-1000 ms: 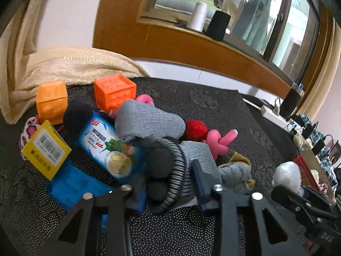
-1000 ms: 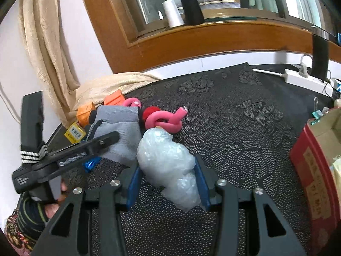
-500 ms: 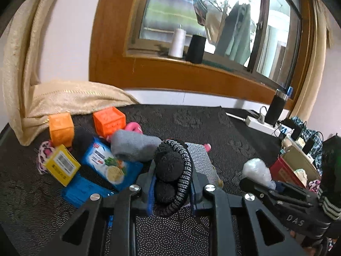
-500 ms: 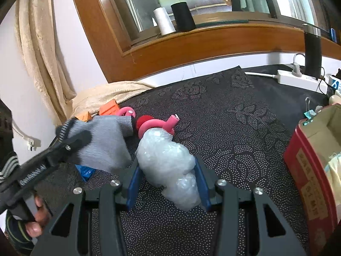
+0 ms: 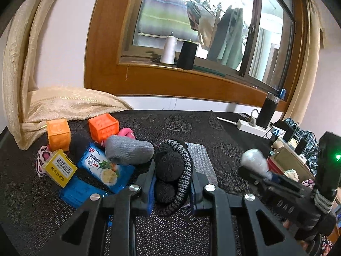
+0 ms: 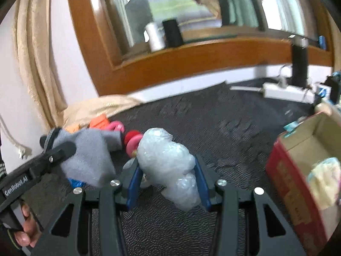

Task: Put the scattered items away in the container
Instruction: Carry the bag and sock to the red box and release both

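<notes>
Fingers of the left gripper (image 5: 171,183) are clenched on a striped grey-and-black sock (image 5: 173,170), held above the table (image 5: 181,123), which is covered in dark embossed cloth. From that gripper, the clutter sits at ten to eleven o'clock: a rolled grey sock (image 5: 127,150), a blue snack packet (image 5: 104,167), a yellow barcode box (image 5: 59,167), two orange cubes (image 5: 58,134) and a pink ring (image 5: 126,132), all crowded together and touching. A cream curtain (image 5: 70,104) spills onto the table's far left edge. At twelve to one o'clock the cloth lies bare up to the wall under the window sill, so the open room is there.

Fingers of the right gripper (image 6: 168,181) are closed on a crumpled clear plastic bag (image 6: 168,160), carried above the table. The cardboard box (image 6: 298,149), red outside and open-topped, stands at three o'clock from it near the table's right edge, with a pale bundle (image 6: 324,170) already inside. Bare cloth separates the bag from the box's near wall. A white power strip (image 6: 285,90) and a dark bottle (image 6: 299,66) stand at one o'clock along the back edge. In the left view the right gripper appears at three o'clock, just before the box.
</notes>
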The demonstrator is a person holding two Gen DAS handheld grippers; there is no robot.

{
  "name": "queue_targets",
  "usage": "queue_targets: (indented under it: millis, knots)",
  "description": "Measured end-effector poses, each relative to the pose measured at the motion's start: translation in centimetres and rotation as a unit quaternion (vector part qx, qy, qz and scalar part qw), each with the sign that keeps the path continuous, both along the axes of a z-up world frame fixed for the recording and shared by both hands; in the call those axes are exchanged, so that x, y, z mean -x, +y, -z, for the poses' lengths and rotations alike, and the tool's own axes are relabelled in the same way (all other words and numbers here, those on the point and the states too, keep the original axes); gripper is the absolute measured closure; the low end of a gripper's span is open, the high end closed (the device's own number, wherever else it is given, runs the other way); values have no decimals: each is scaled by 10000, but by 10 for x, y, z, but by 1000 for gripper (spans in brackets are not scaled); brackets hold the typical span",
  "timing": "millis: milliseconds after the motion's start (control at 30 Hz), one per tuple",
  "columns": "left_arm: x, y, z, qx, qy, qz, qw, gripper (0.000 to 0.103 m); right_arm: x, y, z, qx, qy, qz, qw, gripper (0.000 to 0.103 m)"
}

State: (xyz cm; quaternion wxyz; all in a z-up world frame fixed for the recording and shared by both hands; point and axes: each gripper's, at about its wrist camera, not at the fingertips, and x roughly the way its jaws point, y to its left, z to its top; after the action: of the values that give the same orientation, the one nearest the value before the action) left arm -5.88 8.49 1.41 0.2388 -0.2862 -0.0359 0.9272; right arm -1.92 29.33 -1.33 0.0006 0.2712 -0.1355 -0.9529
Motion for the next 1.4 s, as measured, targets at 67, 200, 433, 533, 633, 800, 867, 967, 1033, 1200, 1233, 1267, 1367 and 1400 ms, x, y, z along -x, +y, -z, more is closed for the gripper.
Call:
queue_targets:
  millis: [67, 200, 433, 533, 633, 800, 867, 967, 1033, 1200, 1233, 1267, 1367, 1400]
  knots:
    - [-2, 1, -2, -17, 34, 31, 10000, 77, -13, 6, -9, 25, 149, 114, 9998, 53]
    - [-6, 3, -4, -56, 54, 103, 9999, 77, -56, 17, -23, -193, 385, 427, 9982, 53]
    - [-13, 10, -2, -148, -27, 252, 9996, 77, -122, 52, -34, -685, 330, 1208, 9898, 53]
    - [-22, 14, -7, -146, 70, 341, 9993, 77, -143, 70, -37, -512, 393, 1458, 9872, 53]
    - [-30, 19, -11, -135, 165, 429, 9989, 77, -152, 77, -37, -470, 388, 1526, 9864, 53]
    - [-41, 33, -14, -56, 238, 601, 9979, 77, -167, 84, -35, -392, 336, 1588, 9860, 53]
    - [-46, 39, -16, -23, 250, 667, 9975, 77, -174, 88, -33, -370, 339, 1637, 9852, 53]
    - [-55, 51, -21, -31, 260, 779, 9966, 77, -181, 97, -31, -296, 325, 1733, 9839, 53]
    - [-60, 59, -26, -81, 265, 869, 9958, 77, -185, 104, -30, -244, 308, 1804, 9828, 53]
    - [-76, 93, -40, -125, 371, 1199, 9920, 77, -200, 122, -31, -179, 380, 2024, 9784, 53]
    - [-77, 102, -41, -130, 372, 1274, 9911, 77, -204, 126, -31, -160, 385, 2076, 9773, 53]
    - [-79, 111, -43, -135, 373, 1349, 9901, 77, -207, 131, -31, -140, 382, 2129, 9762, 53]
    - [-84, 138, -47, -151, 376, 1574, 9867, 77, -212, 146, -27, -56, 353, 2258, 9735, 53]
    - [-85, 147, -48, -156, 377, 1649, 9855, 77, -212, 149, -27, -48, 335, 2274, 9732, 53]
